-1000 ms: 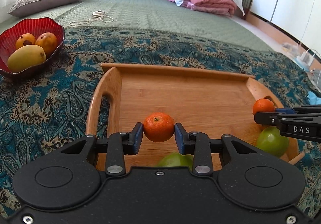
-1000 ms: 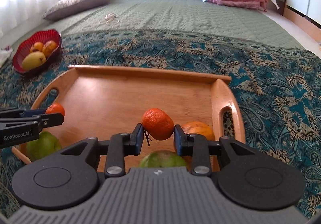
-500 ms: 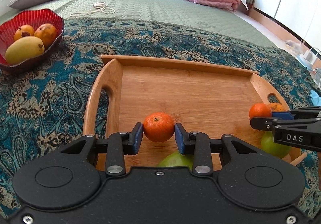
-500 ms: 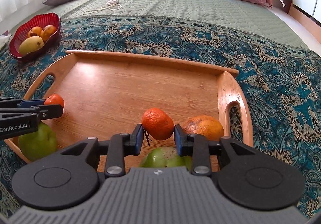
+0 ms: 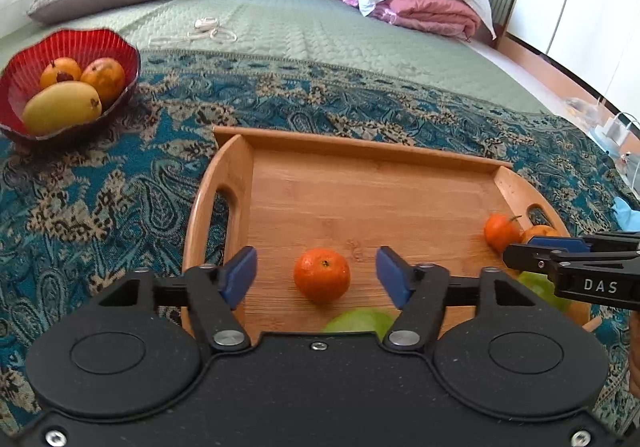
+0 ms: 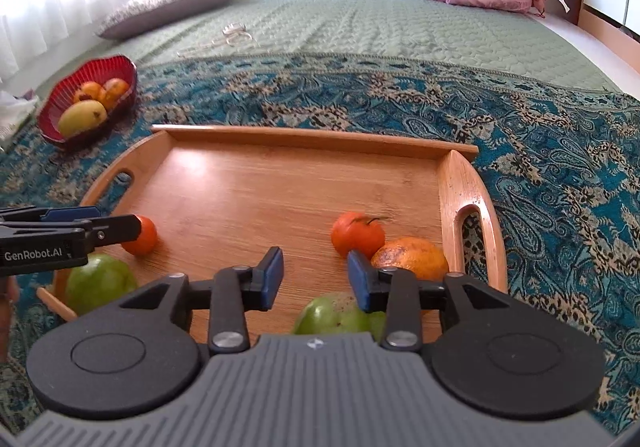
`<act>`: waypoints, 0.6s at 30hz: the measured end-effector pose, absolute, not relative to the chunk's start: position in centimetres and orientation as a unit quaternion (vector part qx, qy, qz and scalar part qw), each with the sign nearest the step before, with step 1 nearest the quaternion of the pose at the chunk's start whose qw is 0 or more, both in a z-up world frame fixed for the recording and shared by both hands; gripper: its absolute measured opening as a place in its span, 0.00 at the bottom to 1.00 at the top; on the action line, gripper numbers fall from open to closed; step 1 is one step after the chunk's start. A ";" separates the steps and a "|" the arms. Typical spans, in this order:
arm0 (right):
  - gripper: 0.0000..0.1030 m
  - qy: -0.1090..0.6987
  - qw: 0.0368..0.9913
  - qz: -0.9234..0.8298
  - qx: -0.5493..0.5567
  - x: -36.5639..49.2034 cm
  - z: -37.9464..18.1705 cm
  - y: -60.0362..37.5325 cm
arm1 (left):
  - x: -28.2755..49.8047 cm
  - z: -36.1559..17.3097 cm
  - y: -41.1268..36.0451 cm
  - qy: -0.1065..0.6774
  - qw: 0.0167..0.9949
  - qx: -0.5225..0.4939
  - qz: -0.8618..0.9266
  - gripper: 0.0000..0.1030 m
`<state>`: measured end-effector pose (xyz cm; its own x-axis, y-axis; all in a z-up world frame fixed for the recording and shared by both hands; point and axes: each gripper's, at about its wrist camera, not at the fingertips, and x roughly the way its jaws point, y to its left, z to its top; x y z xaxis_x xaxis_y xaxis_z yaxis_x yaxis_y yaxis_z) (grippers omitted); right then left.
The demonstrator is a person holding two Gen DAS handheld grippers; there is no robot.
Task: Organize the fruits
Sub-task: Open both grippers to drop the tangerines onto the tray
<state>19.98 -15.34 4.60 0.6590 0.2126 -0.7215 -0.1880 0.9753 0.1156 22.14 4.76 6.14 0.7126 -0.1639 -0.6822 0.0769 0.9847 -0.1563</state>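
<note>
Now both grippers stand spread wide over the wooden tray (image 5: 372,203), each holding nothing. In the left wrist view the left gripper (image 5: 316,273) fills the bottom of the frame, its blue pads (image 5: 240,275) well apart, and a tangerine (image 5: 322,275) sits on the tray floor between them at lower centre, touching neither pad. Just below it a green fruit (image 5: 356,321) peeks out from behind the gripper body. At the right edge of that frame the right gripper (image 5: 520,253) reaches in from the side; beside its tip lie a second tangerine (image 5: 500,233), an orange (image 5: 540,233) and another green fruit (image 5: 536,283), partly hidden. In the right wrist view the right gripper (image 6: 316,275) is at bottom centre with jaws parted, the stemmed tangerine (image 6: 356,235) just above its right pad and touching the orange (image 6: 412,257) at the tray's right handle. A green fruit (image 6: 336,315) lies low between the fingers. At the left edge the left gripper (image 6: 120,229) comes in sideways, covering part of the first tangerine (image 6: 142,237), with a green fruit (image 6: 98,281) below it at the tray's near left corner. A red bowl (image 5: 100,47) holding three yellow-orange fruits sits in the upper left of both frames, on the patterned blue cloth (image 5: 100,187), well apart from the tray.
</note>
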 end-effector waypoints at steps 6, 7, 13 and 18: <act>0.75 0.353 0.928 0.121 0.014 16.9 5.3 -15.5 | 19.7 7.5 4.1 0.342 0.936 -0.032 -0.084 0.85; 0.79 0.345 0.930 0.124 0.013 16.3 5.3 -15.5 | 19.2 7.7 4.0 0.336 0.937 -0.028 -0.087 0.86; 0.88 0.296 0.946 0.135 -0.007 12.6 5.4 -15.2 | 16.2 8.9 3.3 0.314 0.943 -0.013 -0.106 0.92; 0.91 0.267 0.953 0.145 -0.004 10.1 5.2 -14.9 | 14.1 9.6 2.7 0.316 0.941 -0.011 -0.122 0.93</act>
<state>10.06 -14.92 5.21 0.8159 0.2733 -0.5096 -0.2780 0.9581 0.0687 14.05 2.67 9.63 0.7708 -0.2355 -0.5919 0.2221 0.9702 -0.0967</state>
